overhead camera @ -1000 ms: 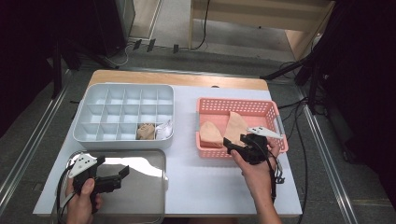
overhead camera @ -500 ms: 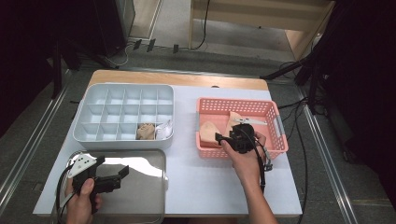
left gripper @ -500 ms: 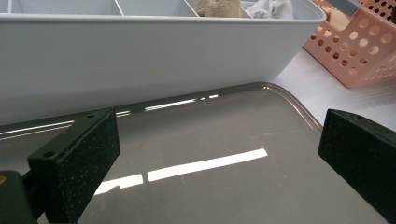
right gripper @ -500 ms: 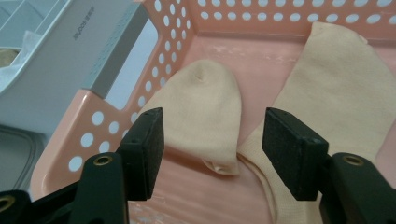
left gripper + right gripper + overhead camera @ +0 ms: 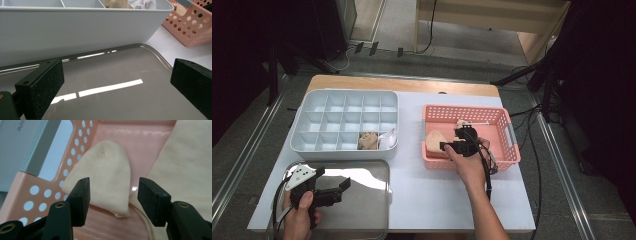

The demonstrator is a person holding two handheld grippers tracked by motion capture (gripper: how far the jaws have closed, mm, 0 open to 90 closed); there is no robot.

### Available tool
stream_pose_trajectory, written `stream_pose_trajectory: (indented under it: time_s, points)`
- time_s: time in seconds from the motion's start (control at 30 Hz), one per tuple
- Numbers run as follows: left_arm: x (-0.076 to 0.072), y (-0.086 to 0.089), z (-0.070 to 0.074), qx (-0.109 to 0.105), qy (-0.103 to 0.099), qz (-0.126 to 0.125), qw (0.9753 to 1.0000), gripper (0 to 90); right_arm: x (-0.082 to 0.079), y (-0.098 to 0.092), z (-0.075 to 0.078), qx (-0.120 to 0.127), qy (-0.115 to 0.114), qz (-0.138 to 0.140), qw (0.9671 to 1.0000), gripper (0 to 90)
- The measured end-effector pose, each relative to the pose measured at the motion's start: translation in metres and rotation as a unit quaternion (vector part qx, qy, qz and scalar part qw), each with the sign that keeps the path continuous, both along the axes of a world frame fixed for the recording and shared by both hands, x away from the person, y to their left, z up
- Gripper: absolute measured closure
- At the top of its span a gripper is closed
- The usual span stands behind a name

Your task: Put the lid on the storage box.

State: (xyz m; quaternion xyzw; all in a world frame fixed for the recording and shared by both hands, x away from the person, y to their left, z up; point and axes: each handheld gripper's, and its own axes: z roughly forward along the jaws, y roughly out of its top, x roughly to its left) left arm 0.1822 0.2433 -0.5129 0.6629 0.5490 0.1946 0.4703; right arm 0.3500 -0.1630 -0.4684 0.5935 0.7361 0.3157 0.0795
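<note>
presently my right gripper [image 5: 111, 202] hangs with jaws apart over the folded cream cloth piece [image 5: 105, 182] in the pink perforated plastic basket [image 5: 504, 145]. the cloth lies just ahead at twelve o'clock, its long axis running between the pads; this hand is much the nearer. my left gripper [image 5: 329, 192], jaws also apart, idles over the shiny metal tray [image 5: 367, 200], forearm low, at seven o'clock.

Only text I can see: sideways letters, approx. "ooler", on the grey box [image 5: 30, 145] left of the pink basket [image 5: 82, 135]. Start cut off, rest unreadable.
</note>
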Motion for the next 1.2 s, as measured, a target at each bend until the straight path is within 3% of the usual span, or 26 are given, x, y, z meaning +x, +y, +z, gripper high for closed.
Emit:
stream_pose_trajectory:
  time_s: [0.17,0.27,0.3,0.37,0.47,0.5,0.53,0.63,0.7,0.77,0.83,0.9,1.0,1.07,1.13,1.2]
  points:
    - [0.0,0.0,0.0,-0.001,0.0,-0.001,1.0,0.0,0.01,0.0,-0.003,0.013,0.053,-0.008,0.9985,39.5]
    - [0.0,0.001,0.0,-0.002,0.0,-0.002,1.0,0.0,0.013,0.0,-0.005,0.007,0.069,-0.016,0.9975,39.4]
    - [0.0,0.001,0.0,-0.001,0.001,-0.002,1.0,0.0,0.016,-0.001,-0.008,0.002,0.088,-0.019,0.9959,40.5]
    - [0.0,0.002,0.0,-0.003,0.001,0.002,1.0,0.0,0.019,-0.001,-0.013,0.004,0.105,-0.025,0.9941,46.2]
    - [0.0,0.004,0.0,-0.003,0.0,0.002,1.0,0.0,0.022,-0.002,-0.019,0.022,0.12,-0.015,0.9924,64.3]
    - [0.0,0.004,0.0,-0.003,0.0,0.002,1.0,0.0,0.022,-0.002,-0.019,0.022,0.12,-0.015,0.9924,64.3]
    - [0.0,0.004,0.0,-0.006,0.001,0.003,1.0,0.0,0.022,-0.003,-0.021,0.035,0.123,-0.005,0.9918,77.1]
    - [0.001,0.004,0.0,-0.006,0.0,0.004,1.0,0.0,0.019,-0.005,-0.017,0.04,0.103,-0.006,0.9938,85.5]
    - [0.001,0.004,0.0,-0.006,0.0,0.003,1.0,0.0,0.018,-0.006,-0.015,0.044,0.098,-0.007,0.9942,86.6]
    - [0.001,0.004,0.0,-0.006,0.001,0.004,1.0,0.0,0.014,-0.011,-0.009,0.051,0.068,-0.015,0.9962,87.9]
    - [0.001,0.004,0.0,-0.006,0.0,0.003,1.0,0.0,0.013,-0.012,-0.008,0.054,0.06,-0.017,0.9966,88.1]
    - [0.001,0.004,0.0,-0.006,0.0,0.004,1.0,0.0,0.007,-0.016,-0.007,0.058,0.027,-0.03,0.9975,88.4]
    - [0.001,0.004,0.0,-0.006,0.001,0.004,1.0,0.0,0.002,-0.019,-0.007,0.07,-0.009,-0.022,0.9972,88.4]
    - [0.001,0.004,0.0,-0.004,0.002,0.002,1.0,0.0,0.001,-0.018,-0.008,0.071,-0.006,-0.021,0.9972,87.9]
    - [0.001,0.003,0.0,-0.002,0.001,0.002,1.0,0.0,0.004,-0.019,-0.01,0.088,0.006,-0.013,0.996,85.6]
    - [0.001,0.003,0.0,-0.002,0.003,0.001,1.0,0.0,0.007,-0.016,-0.013,0.101,0.029,-0.005,0.9945,76.7]
